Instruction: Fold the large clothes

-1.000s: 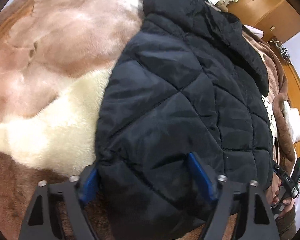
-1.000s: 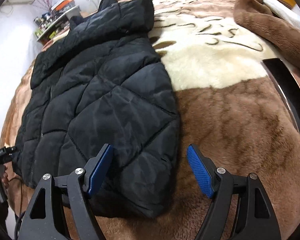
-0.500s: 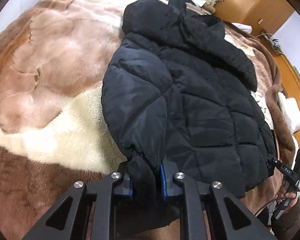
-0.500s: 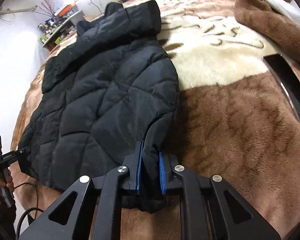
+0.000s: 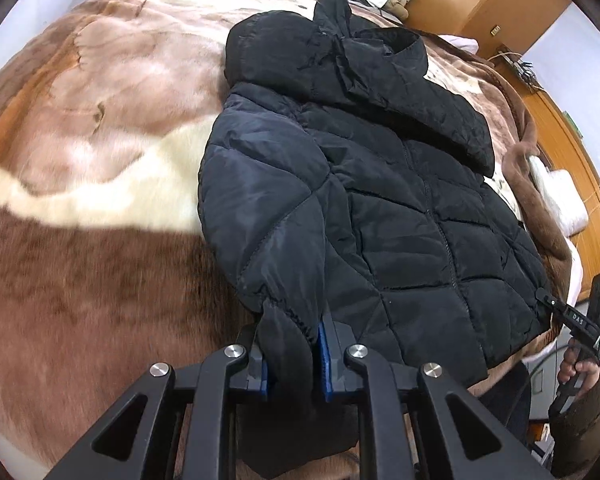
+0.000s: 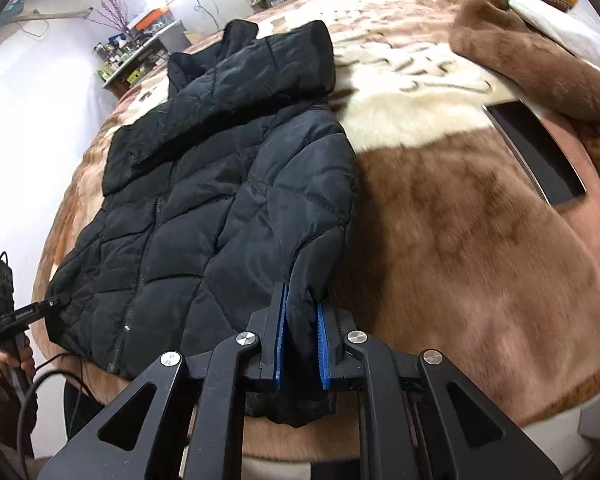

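Note:
A black quilted hooded jacket [image 5: 400, 184] lies front up on a brown and cream plush blanket [image 5: 80, 168], hood at the far end. My left gripper [image 5: 292, 354] is shut on the cuff of the jacket's left sleeve [image 5: 268, 224], lifted a little off the blanket. In the right wrist view the same jacket [image 6: 204, 184] lies to the left. My right gripper [image 6: 302, 340] is shut on the cuff of the other sleeve [image 6: 320, 200], also raised at the near edge.
A dark tablet or phone [image 6: 536, 152] lies on the blanket to the right. A folded brown blanket [image 6: 532, 52] is bunched at the far right. Wooden cabinets [image 5: 496, 4] stand behind the bed. A cluttered shelf [image 6: 140, 52] stands far left.
Both grippers closed from open onto the sleeve cuffs, then pulled back and lifted them, so the sleeves now stretch toward me.

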`<state>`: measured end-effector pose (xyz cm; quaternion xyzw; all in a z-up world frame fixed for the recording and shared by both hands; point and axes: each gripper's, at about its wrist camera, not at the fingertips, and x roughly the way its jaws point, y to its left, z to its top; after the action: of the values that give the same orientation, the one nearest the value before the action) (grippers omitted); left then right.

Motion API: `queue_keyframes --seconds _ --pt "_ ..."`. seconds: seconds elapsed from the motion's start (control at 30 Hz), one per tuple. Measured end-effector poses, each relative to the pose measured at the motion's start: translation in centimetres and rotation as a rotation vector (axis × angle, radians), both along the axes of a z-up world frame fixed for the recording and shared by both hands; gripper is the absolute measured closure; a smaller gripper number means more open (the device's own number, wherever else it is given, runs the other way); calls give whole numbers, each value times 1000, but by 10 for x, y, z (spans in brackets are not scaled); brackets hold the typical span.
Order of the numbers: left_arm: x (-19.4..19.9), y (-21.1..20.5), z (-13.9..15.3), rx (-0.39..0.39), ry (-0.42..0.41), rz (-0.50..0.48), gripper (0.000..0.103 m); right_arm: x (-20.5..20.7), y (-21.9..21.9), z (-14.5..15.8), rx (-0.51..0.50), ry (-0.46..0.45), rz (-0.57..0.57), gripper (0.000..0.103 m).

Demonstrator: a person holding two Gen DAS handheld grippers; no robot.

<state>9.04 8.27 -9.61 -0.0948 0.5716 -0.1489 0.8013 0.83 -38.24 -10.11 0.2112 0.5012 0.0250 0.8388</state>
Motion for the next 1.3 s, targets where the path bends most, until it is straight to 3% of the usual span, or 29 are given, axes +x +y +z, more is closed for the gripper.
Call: queue_keyframes --seconds 0.1,0.23,0.3,0.4,0.43,0.5,0.57,0.7,0.83,1.0,1.13,1.3 --pt "-11 1 -2 -1 8 -7 85 -8 -1 -2 -7 12 17 89" --pt "-9 5 -6 6 17 0 75 -8 -4 -7 -29 31 2 81" --pt "-7 12 -8 -21 39 23 70 -7 -7 -8 -28 47 -24 74" --pt "0 23 -5 -38 44 34 60 -10 -17 -4 -7 45 -65 51" --pt "1 24 -3 -36 42 32 51 -12 -21 1 -3 40 -82 47" --pt "3 30 9 -42 20 25 43 -11 -30 15 6 8 -96 47" --pt "7 36 24 -58 -4 18 42 -6 -38 39 -16 -32 -100 47" --pt "30 49 73 -41 -108 37 30 17 -54 92 -67 -132 -93 47" --pt "80 47 113 -29 -168 14 26 72 -66 145 -67 -229 -75 37" --pt "167 24 143 -62 -219 -10 26 163 -60 178 -36 -287 -46 36" --pt "250 -4 148 -133 -215 -7 26 252 -53 175 -2 -255 -25 36" --pt "345 -46 133 -137 -195 -32 26 350 -47 147 38 -206 -6 36"
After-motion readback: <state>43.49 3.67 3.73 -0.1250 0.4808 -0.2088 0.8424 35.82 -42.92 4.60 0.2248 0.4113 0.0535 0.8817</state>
